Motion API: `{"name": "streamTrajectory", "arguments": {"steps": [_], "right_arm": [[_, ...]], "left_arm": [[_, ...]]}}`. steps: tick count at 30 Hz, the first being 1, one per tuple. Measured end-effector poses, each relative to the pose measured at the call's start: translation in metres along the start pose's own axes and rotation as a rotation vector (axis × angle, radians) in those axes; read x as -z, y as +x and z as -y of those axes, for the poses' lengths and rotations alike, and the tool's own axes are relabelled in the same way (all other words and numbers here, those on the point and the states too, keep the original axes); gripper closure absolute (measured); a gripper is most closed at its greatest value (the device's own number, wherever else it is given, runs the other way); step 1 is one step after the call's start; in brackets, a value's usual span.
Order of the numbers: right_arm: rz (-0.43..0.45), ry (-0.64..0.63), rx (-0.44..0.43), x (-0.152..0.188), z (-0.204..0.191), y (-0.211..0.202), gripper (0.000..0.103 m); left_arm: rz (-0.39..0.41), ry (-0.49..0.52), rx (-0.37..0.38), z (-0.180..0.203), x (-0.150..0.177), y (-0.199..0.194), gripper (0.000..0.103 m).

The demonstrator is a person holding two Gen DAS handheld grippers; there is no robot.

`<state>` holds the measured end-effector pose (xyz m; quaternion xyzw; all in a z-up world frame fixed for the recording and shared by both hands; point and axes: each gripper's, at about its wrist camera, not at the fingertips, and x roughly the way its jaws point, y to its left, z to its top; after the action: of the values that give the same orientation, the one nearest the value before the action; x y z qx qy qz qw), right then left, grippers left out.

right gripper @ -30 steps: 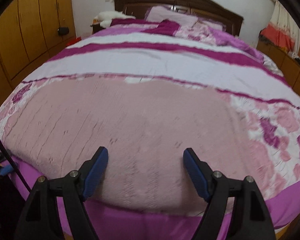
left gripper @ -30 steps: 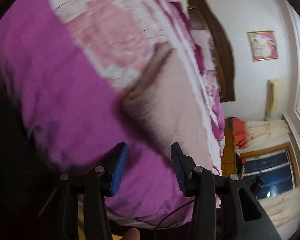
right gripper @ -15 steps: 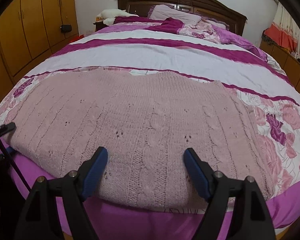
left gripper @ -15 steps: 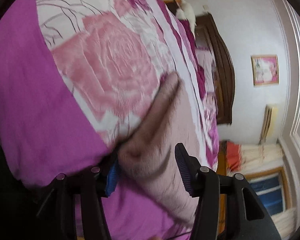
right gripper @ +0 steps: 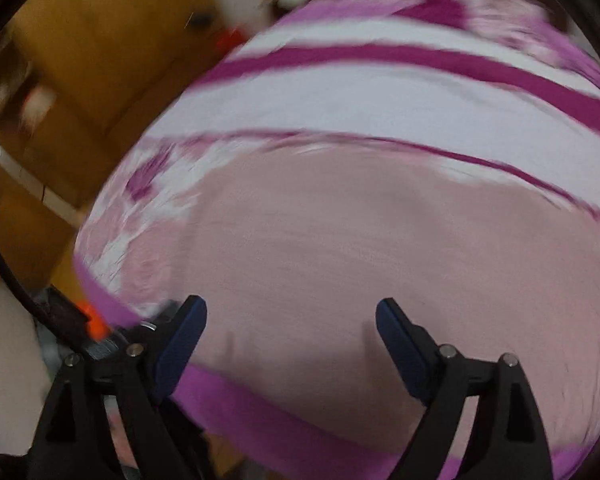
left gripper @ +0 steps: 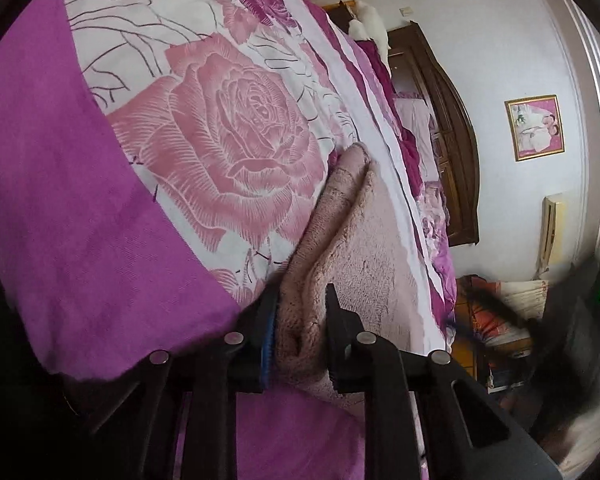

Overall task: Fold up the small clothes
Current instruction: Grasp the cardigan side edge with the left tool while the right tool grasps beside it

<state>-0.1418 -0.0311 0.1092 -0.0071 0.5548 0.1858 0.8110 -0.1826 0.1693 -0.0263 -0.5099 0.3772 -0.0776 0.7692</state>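
Observation:
A pale pink knitted sweater [left gripper: 356, 248] lies flat on the bed near its foot edge. My left gripper [left gripper: 298, 312] is shut on the sweater's near left corner, with the bunched knit pinched between the blue pads. In the right wrist view the sweater [right gripper: 372, 248] fills the middle, blurred by motion. My right gripper [right gripper: 290, 332] is open and empty, its fingers spread just above the sweater's near edge.
The bed has a quilt [left gripper: 228, 128] with pink roses, white and magenta stripes and a purple border [right gripper: 260, 412]. A dark wooden headboard [left gripper: 456, 148] stands at the far end. Yellow-brown wardrobes [right gripper: 84, 64] stand left of the bed.
My left gripper moved onto the sweater's corner and closed on it. My right gripper stayed open and swung left; its view is now blurred.

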Motion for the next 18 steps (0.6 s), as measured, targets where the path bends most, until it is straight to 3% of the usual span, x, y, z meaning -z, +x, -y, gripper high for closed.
{"name": "streamTrajectory", "arguments": {"steps": [3,5,7,9,12,14,15,16,17,18], "right_arm": [[-0.102,-0.176,0.123,-0.051,-0.065,0.041,0.014],[-0.169,-0.218,0.152,-0.069,-0.089,0.066,0.014],[-0.265,-0.159,0.181,-0.078,-0.096,0.092,0.014],[-0.33,-0.076,0.292,-0.078,-0.093,0.113,0.014],[-0.326,-0.054,0.459,-0.073,-0.091,0.128,0.014],[-0.32,-0.047,0.494,-0.07,-0.093,0.132,0.017],[-0.314,-0.052,0.499,-0.069,-0.096,0.134,0.021],[-0.308,-0.065,0.508,-0.068,-0.1,0.135,0.032],[-0.298,-0.078,0.516,-0.069,-0.103,0.137,0.052],[-0.293,-0.081,0.518,-0.071,-0.103,0.136,0.066]], "left_arm": [[-0.028,0.023,-0.008,-0.002,0.0,-0.002,0.103],[-0.047,0.044,-0.012,0.0,-0.004,0.0,0.103],[-0.066,0.04,-0.003,-0.002,-0.007,0.0,0.103],[-0.08,0.033,0.003,-0.003,-0.009,0.0,0.103],[-0.094,0.022,0.003,-0.006,-0.01,0.0,0.103],[-0.106,0.009,0.009,-0.007,-0.011,0.0,0.103],[-0.116,0.007,0.014,-0.009,-0.012,-0.001,0.103],[-0.119,0.012,0.014,-0.008,-0.012,-0.001,0.103],[-0.122,0.025,0.009,-0.007,-0.014,-0.001,0.103],[-0.122,0.031,0.009,-0.003,-0.02,0.003,0.103]]}}
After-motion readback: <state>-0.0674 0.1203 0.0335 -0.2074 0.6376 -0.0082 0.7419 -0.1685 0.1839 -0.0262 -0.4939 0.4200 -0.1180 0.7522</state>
